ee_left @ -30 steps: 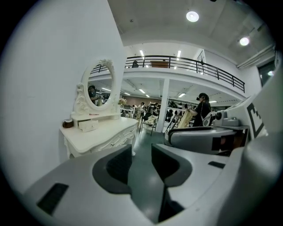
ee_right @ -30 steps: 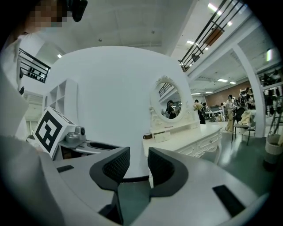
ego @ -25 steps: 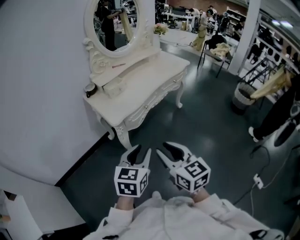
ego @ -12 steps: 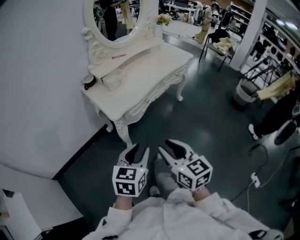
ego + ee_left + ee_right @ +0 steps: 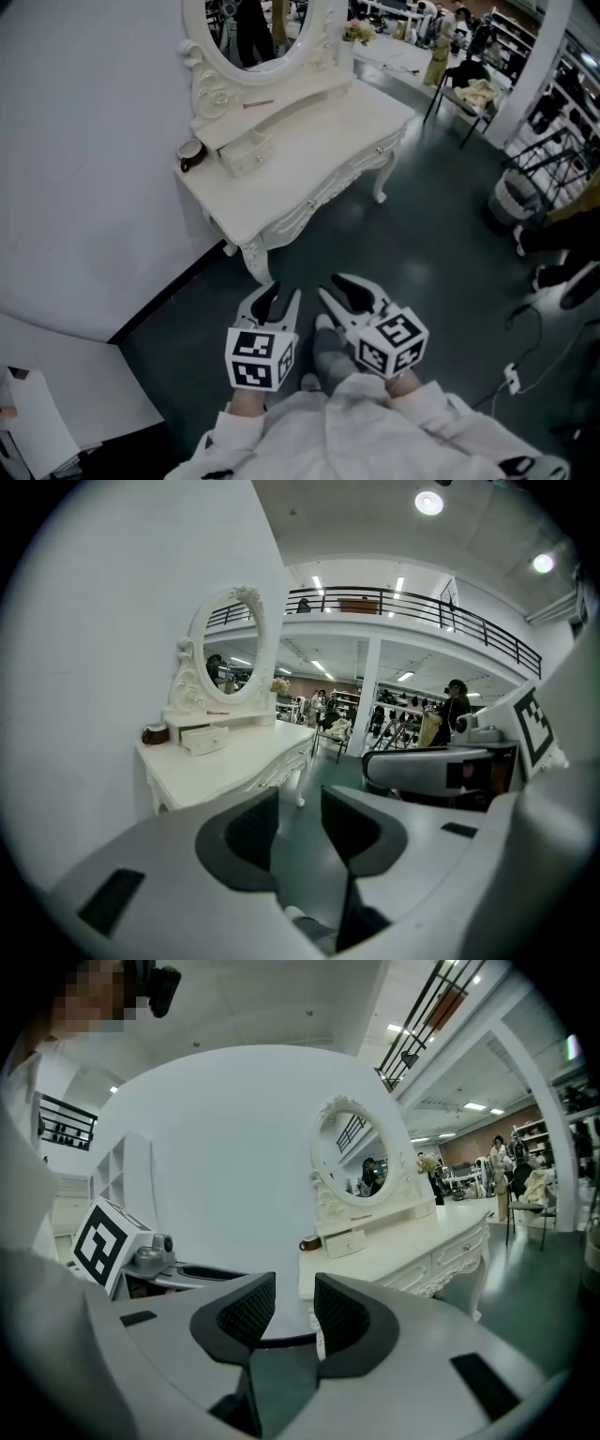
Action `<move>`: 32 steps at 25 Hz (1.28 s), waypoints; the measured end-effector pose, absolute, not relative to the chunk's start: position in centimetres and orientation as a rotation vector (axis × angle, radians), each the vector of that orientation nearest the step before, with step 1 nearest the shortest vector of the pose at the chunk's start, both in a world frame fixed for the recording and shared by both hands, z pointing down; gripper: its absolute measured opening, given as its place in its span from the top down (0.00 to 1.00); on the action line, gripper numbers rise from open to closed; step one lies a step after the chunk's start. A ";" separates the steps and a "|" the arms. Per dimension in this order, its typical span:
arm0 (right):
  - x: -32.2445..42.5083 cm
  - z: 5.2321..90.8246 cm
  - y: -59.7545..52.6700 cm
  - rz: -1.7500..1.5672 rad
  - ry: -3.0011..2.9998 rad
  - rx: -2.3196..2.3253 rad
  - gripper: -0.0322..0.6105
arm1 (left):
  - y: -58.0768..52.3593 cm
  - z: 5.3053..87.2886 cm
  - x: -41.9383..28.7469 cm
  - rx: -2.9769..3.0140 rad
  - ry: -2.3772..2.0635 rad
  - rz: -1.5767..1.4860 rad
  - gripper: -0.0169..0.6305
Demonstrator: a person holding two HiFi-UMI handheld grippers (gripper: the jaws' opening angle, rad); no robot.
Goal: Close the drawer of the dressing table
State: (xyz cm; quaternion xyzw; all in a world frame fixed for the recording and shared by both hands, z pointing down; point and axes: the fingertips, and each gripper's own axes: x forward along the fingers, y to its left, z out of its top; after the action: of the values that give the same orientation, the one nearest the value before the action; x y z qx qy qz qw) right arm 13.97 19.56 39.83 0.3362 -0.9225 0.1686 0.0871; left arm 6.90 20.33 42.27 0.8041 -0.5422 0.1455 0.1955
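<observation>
Gap, left hand-held gripper: jaws part-way apart, with only floor seen between them; it is held low before the body and aimed toward the bench.
Gap, right hand-held gripper: much the same middling spread, empty, just beside the left one.
Change: within the last second both have come forward and a little down, gaps unaltered. The bench's corner leg now sits closer above them in the head view, and a shoe has come in between them.
Meaning: probably a walking approach; nothing is touched, so the closing has not begun.
Drawer: the small one drawn out of the raised shelf under the mirror. It is at the bench's rear left near a dark pot, well apart from both tools.
Front drawers: these look shut.
Unclear: how far out the small drawer stands and what it holds; the mirror's top is cut off in the head view.
</observation>
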 end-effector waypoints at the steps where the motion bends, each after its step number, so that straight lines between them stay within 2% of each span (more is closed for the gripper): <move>1: 13.9 39.9 18.6 0.501 -2.750 0.989 0.75 | 19.5 42.3 6.8 2.246 -1.528 0.405 0.78; 19: 12.9 37.4 0.3 0.394 -2.843 0.792 0.75 | 2.3 40.2 5.0 2.154 -1.719 0.344 0.78; 32: 14.5 38.3 -4.8 0.461 -2.849 0.800 0.75 | -0.9 41.6 5.1 2.077 -1.747 0.362 0.78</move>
State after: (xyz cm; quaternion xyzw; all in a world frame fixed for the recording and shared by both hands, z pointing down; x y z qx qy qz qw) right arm 14.48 -4.84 38.31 0.2665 -0.9487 0.1535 0.0735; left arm 5.14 -0.90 41.59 0.7431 -0.6251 0.1294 0.2005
